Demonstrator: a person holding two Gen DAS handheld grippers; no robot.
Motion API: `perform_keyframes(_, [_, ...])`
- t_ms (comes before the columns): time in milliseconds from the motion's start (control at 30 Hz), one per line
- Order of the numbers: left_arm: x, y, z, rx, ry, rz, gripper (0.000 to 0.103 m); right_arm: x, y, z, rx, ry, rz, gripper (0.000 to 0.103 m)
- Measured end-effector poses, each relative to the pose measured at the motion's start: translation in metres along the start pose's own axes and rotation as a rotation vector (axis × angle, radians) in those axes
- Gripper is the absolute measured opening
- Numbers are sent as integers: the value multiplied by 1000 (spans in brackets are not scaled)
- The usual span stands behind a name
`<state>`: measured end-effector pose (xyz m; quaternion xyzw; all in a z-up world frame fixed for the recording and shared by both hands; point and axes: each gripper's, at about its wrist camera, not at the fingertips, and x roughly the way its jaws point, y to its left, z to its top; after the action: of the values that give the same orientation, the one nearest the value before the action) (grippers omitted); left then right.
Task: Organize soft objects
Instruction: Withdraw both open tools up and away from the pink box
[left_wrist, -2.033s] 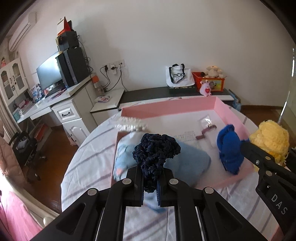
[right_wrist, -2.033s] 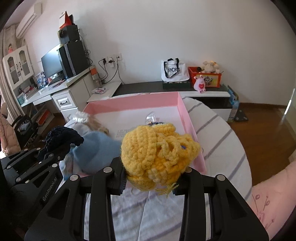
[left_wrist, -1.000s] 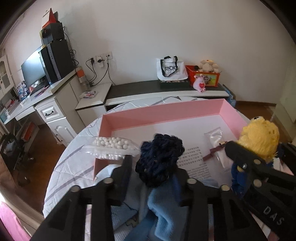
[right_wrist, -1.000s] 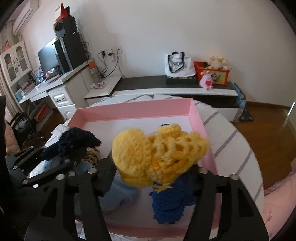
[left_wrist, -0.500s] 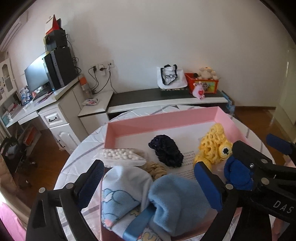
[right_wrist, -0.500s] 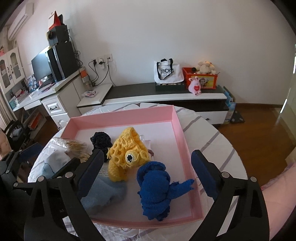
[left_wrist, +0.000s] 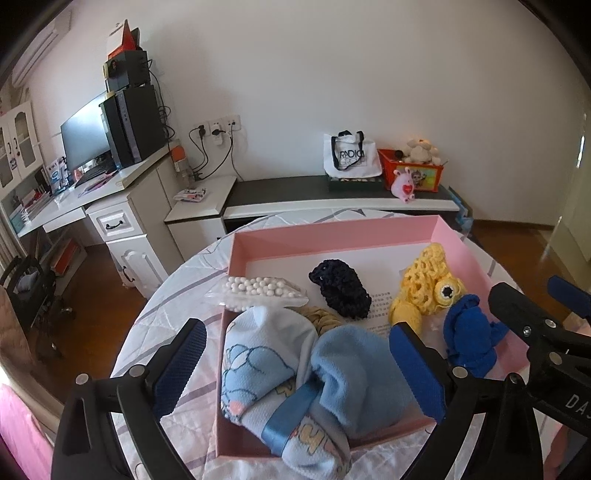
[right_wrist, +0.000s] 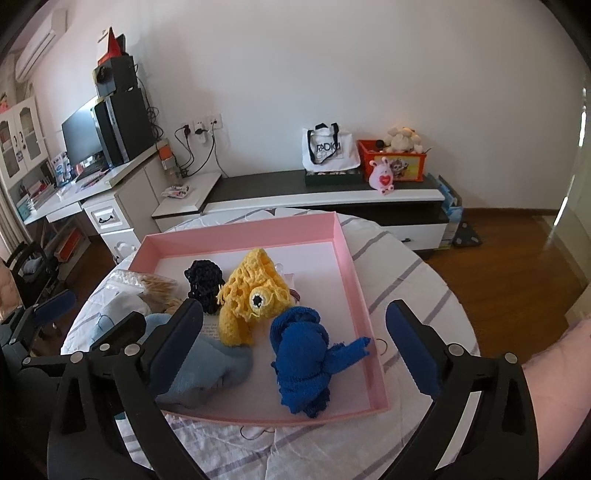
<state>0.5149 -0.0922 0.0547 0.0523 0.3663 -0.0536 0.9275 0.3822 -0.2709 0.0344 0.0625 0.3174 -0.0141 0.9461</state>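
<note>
A pink box (left_wrist: 332, 229) (right_wrist: 240, 229) lies on the round table and holds the soft things. A navy crochet piece (left_wrist: 340, 288) (right_wrist: 203, 280) lies loose in it beside a yellow crochet toy (left_wrist: 424, 288) (right_wrist: 251, 295). A blue knitted piece (left_wrist: 469, 332) (right_wrist: 303, 354) lies nearer the front. A light blue cloth (left_wrist: 351, 369) (right_wrist: 207, 365) and a ribbon-tied printed cloth (left_wrist: 266, 354) fill the near left corner. My left gripper (left_wrist: 295, 329) hovers open above these cloths. My right gripper (right_wrist: 294, 307) hangs over the blue piece, jaws still opening, nothing pressed between them.
A bag of white beads (left_wrist: 255, 290) and a beige scrunchie (left_wrist: 325, 317) rest at the box's left rim. The striped tablecloth (right_wrist: 406, 295) shows right of the box. Beyond stand a low bench (right_wrist: 332, 192) and a desk (left_wrist: 110, 199). A person's arm (right_wrist: 554, 369) is at the right.
Both grippers have opened and let go: the navy piece and the yellow toy now lie in the box. Both have drawn back and up from the box.
</note>
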Motion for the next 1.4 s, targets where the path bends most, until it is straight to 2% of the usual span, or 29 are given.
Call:
perform_keyframes(367, [-42, 11, -11, -36, -13, 3, 99, -40, 5, -12, -15, -51, -46, 102])
perform_keyframes(533, [-74, 16, -21, -55, -48, 11, 99, -65, 11, -18, -28, -81, -47, 103])
perform_keyframes(633, [-98, 15, -29, -52, -83, 21, 103, -84, 17, -23, -35, -108, -48, 103])
perform_keyframes(1100, [-214, 7, -81, -57, -266, 35, 103, -183, 26, -51, -58, -277, -62, 103])
perform_keyframes(1400, [-283, 6, -115, -70, -394, 37, 103, -251, 34, -67, -76, -417, -74, 103])
